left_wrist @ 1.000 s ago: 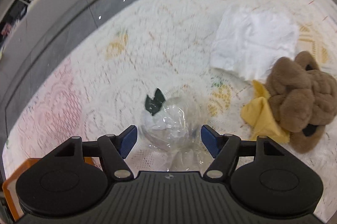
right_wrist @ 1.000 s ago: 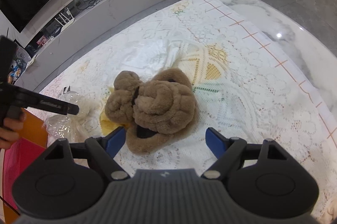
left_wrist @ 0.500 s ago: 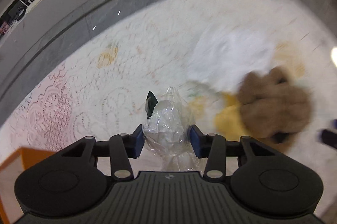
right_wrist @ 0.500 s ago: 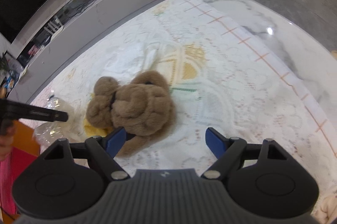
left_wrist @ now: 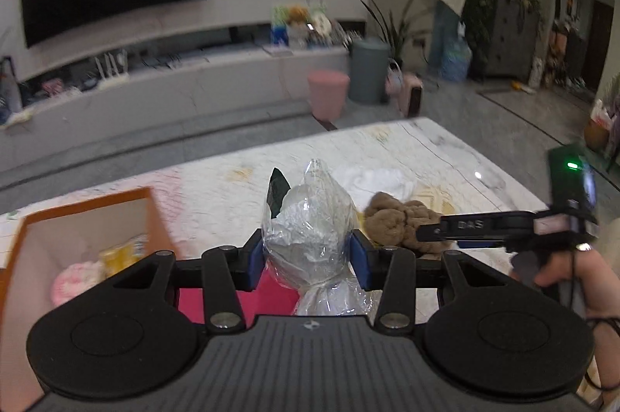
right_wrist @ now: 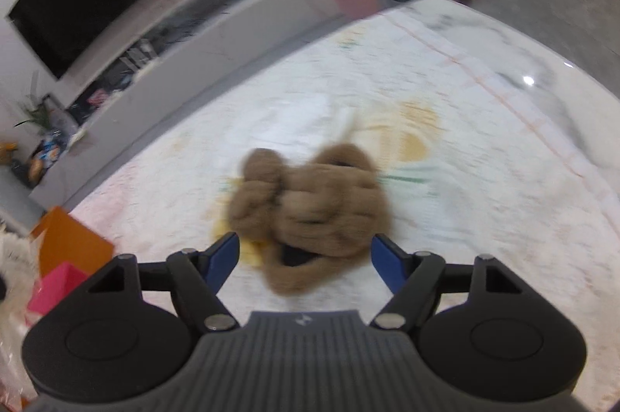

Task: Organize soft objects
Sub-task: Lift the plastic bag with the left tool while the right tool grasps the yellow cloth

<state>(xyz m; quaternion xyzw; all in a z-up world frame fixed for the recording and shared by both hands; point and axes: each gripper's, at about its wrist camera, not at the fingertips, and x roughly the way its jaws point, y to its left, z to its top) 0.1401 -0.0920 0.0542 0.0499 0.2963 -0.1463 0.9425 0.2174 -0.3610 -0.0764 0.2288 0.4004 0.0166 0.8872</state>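
1. far left, the orange box (left_wrist: pixel 87 206) sits with its mouth open toward you; a pink soft item (left_wrist: pixel 73 282) and a yellow one (left_wrist: pixel 124 253) already lie inside, so it reads as the collecting place; its near rim is the edge you must clear before letting anything go.
2. your left gripper (left_wrist: pixel 308 259) is pinching the clear plastic bag (left_wrist: pixel 310 218) between its blue pads (left_wrist: pixel 256 257); the bag bulges up above the pads and its crumpled tail hangs below, well off the tablecloth (left_wrist: pixel 407 148); gripping it around the middle seems to keep the slippery film from sliding out; a dark green tag (left_wrist: pixel 278 193) pokes out at its left.
3. the box lies just left of and below the bag, so a short leftward carry looks enough; the pink panel (left_wrist: pixel 271 297) under the pads is the nearest thing to catch the tail.
4. right of the bag, the brown plush toy (right_wrist: pixel 310 206) rests on the cloth, partly on a yellow cloth (right_wrist: pixel 248 249), with a white cloth (left_wrist: pixel 376 179) behind it.
5. your right gripper (right_wrist: pixel 306 257) is spread wide, the toy's near end between its pads, which touch nothing; the cloth to its right is bare up to the table's marble edge (right_wrist: pixel 542 71), giving room to swing.
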